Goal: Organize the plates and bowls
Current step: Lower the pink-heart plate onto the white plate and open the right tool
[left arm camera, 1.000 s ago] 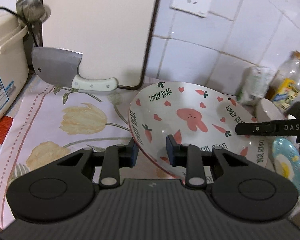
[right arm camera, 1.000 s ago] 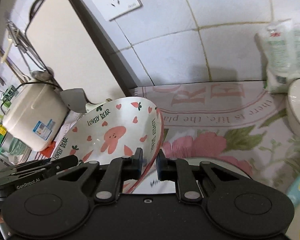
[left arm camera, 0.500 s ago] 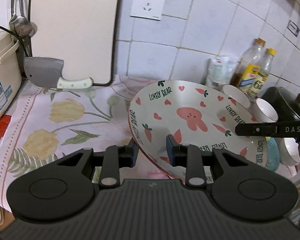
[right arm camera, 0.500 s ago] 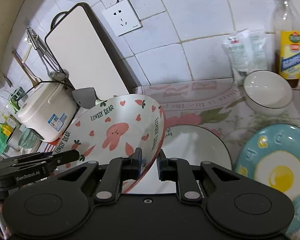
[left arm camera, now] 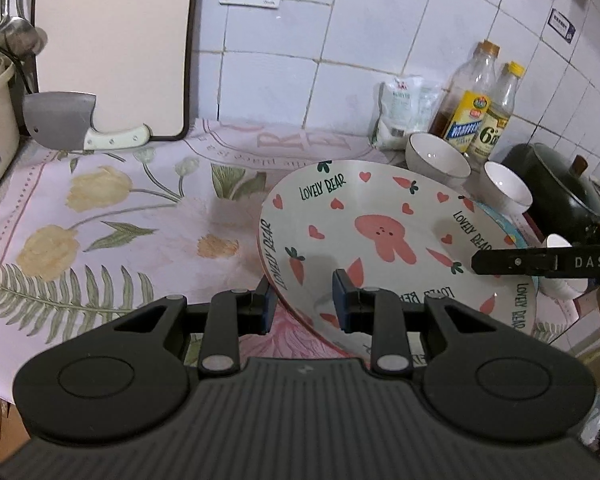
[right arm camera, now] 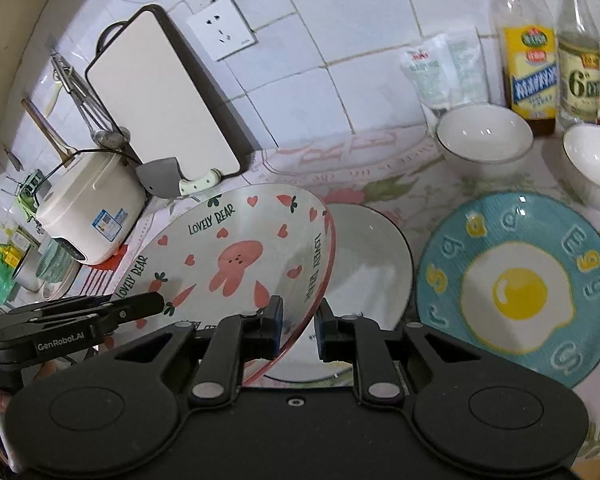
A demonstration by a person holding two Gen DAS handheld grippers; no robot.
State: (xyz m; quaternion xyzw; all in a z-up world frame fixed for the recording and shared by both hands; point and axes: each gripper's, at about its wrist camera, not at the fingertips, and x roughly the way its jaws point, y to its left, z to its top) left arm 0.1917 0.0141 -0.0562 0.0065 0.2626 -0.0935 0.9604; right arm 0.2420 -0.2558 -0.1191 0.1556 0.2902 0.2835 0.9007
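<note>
A white "Lovely Bear" bunny plate [left arm camera: 384, 236] is held in the air, tilted, between both grippers. My left gripper [left arm camera: 302, 307] is shut on its near-left rim. My right gripper [right arm camera: 298, 330] is shut on its opposite rim [right arm camera: 320, 264]. Below the bunny plate in the right wrist view lies a plain white plate [right arm camera: 376, 264]. A blue fried-egg plate [right arm camera: 516, 288] lies to its right. Two white bowls [right arm camera: 484, 136] [right arm camera: 592, 164] stand behind them.
A cutting board [left arm camera: 112, 40] leans on the tiled wall with a cleaver [left arm camera: 60, 120] in front. A rice cooker [right arm camera: 88, 212] stands left. Two bottles [left arm camera: 472, 100] and a salt bag [left arm camera: 404, 112] stand at the back right, beside a dark pot [left arm camera: 556, 188].
Both grippers have pulled back and up with the bunny plate. The white plate, egg plate, bowls and bottles have come fully into view beneath and behind it.
</note>
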